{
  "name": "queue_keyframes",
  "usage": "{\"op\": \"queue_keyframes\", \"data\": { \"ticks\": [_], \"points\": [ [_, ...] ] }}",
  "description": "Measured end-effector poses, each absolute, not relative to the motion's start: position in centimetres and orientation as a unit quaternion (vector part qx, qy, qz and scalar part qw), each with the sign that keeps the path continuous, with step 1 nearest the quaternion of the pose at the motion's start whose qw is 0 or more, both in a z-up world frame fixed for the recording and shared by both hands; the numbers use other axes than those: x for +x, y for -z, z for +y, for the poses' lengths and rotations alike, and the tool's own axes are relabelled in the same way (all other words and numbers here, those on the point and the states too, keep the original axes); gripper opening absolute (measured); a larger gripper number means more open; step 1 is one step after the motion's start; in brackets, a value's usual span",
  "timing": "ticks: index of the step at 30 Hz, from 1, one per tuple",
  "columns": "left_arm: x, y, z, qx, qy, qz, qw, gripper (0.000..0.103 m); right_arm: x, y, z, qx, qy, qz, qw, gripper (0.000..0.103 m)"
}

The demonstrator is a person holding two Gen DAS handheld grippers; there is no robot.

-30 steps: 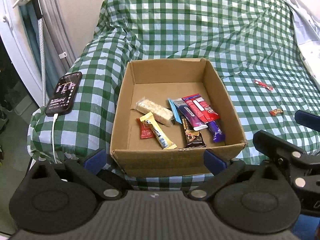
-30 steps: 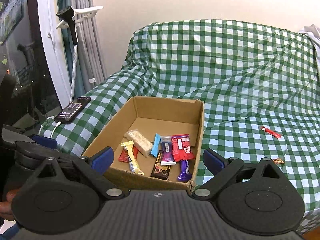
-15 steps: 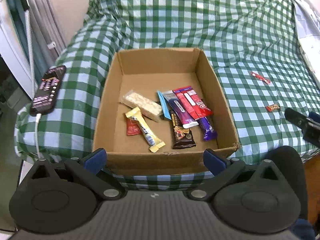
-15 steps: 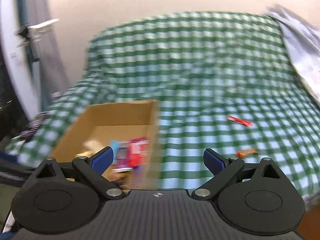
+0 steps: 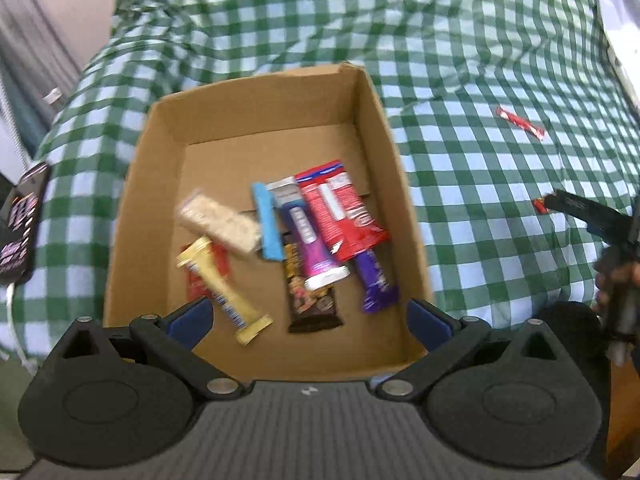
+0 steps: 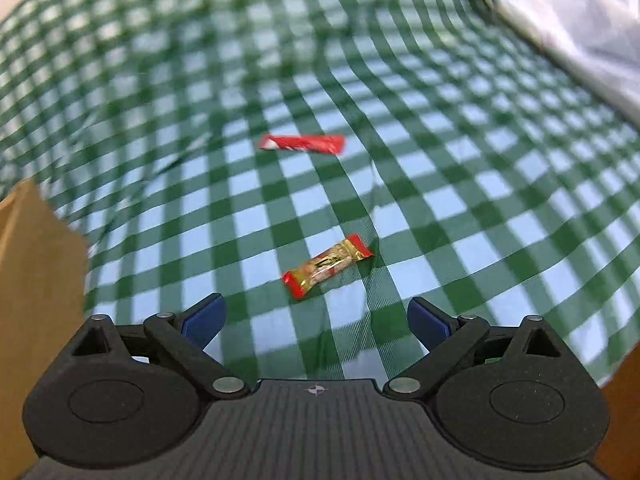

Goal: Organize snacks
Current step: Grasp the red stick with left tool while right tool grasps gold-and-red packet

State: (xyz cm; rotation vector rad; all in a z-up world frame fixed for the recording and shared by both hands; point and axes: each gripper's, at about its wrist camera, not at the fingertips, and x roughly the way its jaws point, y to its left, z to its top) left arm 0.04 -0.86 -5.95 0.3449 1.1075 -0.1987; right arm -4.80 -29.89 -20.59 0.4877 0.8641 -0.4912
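Left gripper (image 5: 308, 316), jaws wide, over cardboard box (image 5: 404, 216); right gripper (image 6: 316, 316), jaws wide, gold-red candy (image 6: 328, 266) at 12 o'clock.

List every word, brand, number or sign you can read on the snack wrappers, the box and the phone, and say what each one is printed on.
No text can be read in either view.
Red wrapper in the cardboard box: white print, blurred.
Purple bar: white label, blurred.
Yellow bar: dark mark, blurred.
Phone: lit screen, too blurred to read.
Gold and red candy on the checked cloth: print too small.
Red stick: blurred.
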Motion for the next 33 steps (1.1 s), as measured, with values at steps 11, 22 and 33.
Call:
{"op": "queue_keyframes", "data": {
  "ticks": [11,22,33],
  "points": [
    [5.7,7.6,-10.7,0.204,0.136,0.504,0.828,0.103,1.1,24.7,-29.6,0.192,0.27,0.433,0.839,0.023],
    [12.5,13.5,-28.5,0.301,0.333,0.393,0.802,0.103,-6.6,23.2,-41.1,0.295,0.346,0.372,0.809,0.017],
    [19.2,24.3,-41.8,0.383,0.447,0.386,0.71,0.103,-7.8,24.4,-44.3,0.316,0.291,0.376,0.821,0.019]
  ]
}}
